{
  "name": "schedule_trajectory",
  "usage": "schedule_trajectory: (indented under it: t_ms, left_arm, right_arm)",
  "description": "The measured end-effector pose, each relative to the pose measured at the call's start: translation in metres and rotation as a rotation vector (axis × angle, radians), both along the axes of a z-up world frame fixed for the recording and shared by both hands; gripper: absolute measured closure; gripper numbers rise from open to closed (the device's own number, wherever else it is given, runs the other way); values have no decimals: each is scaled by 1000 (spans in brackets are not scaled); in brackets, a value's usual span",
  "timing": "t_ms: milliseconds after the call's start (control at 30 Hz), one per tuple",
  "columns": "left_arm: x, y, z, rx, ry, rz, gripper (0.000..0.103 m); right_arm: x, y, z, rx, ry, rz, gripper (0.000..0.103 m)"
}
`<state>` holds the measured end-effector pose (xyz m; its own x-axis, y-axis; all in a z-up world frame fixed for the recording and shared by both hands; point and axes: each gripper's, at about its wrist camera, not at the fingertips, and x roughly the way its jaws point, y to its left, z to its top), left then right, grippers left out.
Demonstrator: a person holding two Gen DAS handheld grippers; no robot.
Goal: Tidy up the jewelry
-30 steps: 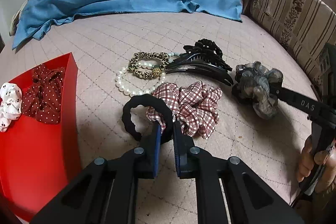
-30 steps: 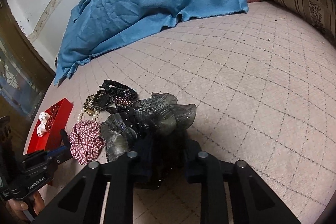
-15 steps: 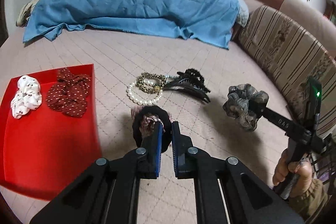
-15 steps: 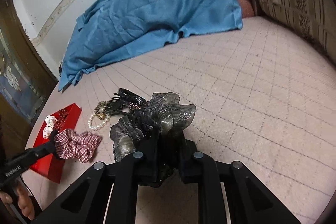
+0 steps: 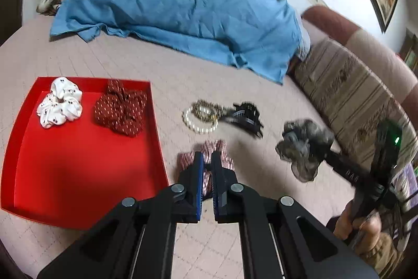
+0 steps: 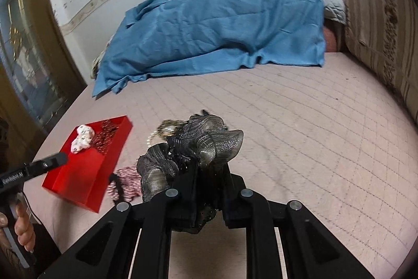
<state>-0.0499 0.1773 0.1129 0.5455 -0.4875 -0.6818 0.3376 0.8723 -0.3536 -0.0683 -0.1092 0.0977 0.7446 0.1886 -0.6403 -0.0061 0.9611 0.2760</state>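
White lettering reading "GenRobot.AI" runs along the side of the black plastic left gripper, at the near left edge of the right wrist view (the last characters are small and slightly blurred). In the left wrist view, pale letters stand on the black arm of the right gripper at the near right; they look like "DAS" but motion blur leaves them uncertain. No other text, label, number or sign can be read.
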Motion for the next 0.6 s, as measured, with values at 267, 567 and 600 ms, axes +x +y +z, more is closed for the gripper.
schedule_trajectory:
  t_ms: [267, 567, 600]
  left_arm:
    - [-12, -45, -36, 59, 51, -123, 97]
    - [2, -68, -61, 132, 44, -92, 67]
    - [4, -70, -63, 143, 45, -83, 66]
  right_arm:
    - [-5, 10, -17, 6, 50, 15, 87]
    - [-5, 1, -39, 35, 80, 18, 85]
    - [-5, 0, -41, 39, 85, 18, 85]
